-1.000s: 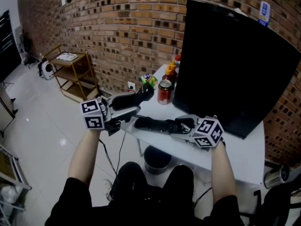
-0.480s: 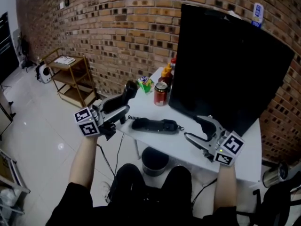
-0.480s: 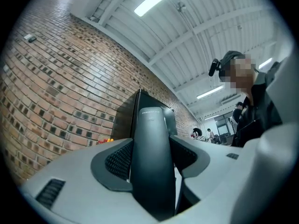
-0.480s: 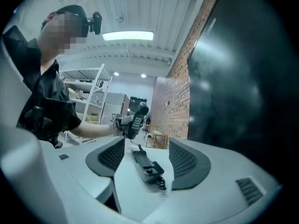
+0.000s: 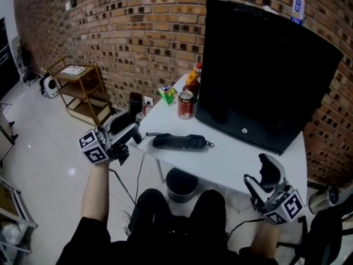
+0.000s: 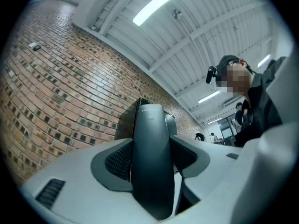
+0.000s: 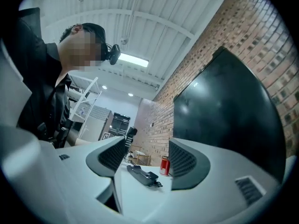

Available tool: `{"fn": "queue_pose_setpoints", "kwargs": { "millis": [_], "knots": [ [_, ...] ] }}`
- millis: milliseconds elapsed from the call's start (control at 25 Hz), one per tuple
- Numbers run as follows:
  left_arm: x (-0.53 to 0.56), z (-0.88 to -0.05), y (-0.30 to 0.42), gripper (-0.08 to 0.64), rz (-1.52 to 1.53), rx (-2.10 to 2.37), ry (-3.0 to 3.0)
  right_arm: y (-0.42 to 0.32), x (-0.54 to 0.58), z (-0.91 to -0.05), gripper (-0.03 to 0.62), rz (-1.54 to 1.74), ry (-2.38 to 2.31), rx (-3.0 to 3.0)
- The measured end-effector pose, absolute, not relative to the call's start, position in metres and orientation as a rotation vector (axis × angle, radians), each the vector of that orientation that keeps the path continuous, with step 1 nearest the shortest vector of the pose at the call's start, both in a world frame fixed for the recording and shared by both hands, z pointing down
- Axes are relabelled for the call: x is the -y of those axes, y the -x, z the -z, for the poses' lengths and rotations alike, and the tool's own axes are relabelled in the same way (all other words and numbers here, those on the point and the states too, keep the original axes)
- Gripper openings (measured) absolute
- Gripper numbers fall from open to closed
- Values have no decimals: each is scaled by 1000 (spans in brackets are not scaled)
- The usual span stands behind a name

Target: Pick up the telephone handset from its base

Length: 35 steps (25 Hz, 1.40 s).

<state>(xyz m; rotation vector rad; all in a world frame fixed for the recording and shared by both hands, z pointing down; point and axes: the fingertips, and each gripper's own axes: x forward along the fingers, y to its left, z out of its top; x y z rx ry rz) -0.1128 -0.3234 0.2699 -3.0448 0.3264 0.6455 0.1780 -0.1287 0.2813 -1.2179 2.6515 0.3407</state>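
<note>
In the head view the black handset (image 5: 135,104) is off its base and stands up at a tilt beyond the table's left corner. My left gripper (image 5: 126,132) is shut on it. In the left gripper view the handset (image 6: 149,139) fills the gap between the left gripper's (image 6: 152,158) pads. The flat black base (image 5: 179,142) lies on the white table (image 5: 242,159), its coiled cord (image 5: 149,134) running toward the handset. My right gripper (image 5: 263,175) hangs open and holds nothing at the table's near right edge. Between that right gripper's (image 7: 142,160) jaws the base (image 7: 142,174) shows far off.
A large black monitor (image 5: 265,76) stands along the table's right side. A red can (image 5: 185,105), sauce bottles (image 5: 192,81) and a green packet (image 5: 165,94) sit at the far corner. A bin (image 5: 182,184) is under the table. A wooden trolley (image 5: 77,87) stands by the brick wall.
My right gripper has left the base and swung back to the table's near right edge. My left gripper has carried the handset leftward, off the table's corner.
</note>
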Motion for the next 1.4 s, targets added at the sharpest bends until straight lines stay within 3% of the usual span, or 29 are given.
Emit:
{"fn": "queue_pose_setpoints", "kwargs": {
  "millis": [360, 640, 1000, 1400],
  "knots": [
    [317, -277, 117, 253, -660, -301, 3070, -177, 92, -290, 198, -140, 1042, -2478],
    [316, -278, 115, 252, -635, -304, 3063, -166, 105, -297, 179, -138, 1120, -2458],
    [318, -280, 108, 253, -609, -279, 3080, -186, 118, -291, 20, -14, 1130, -2308],
    [319, -286, 92, 252, -512, -245, 3080, -174, 124, -301, 11, -6, 1133, -2384]
  ]
}}
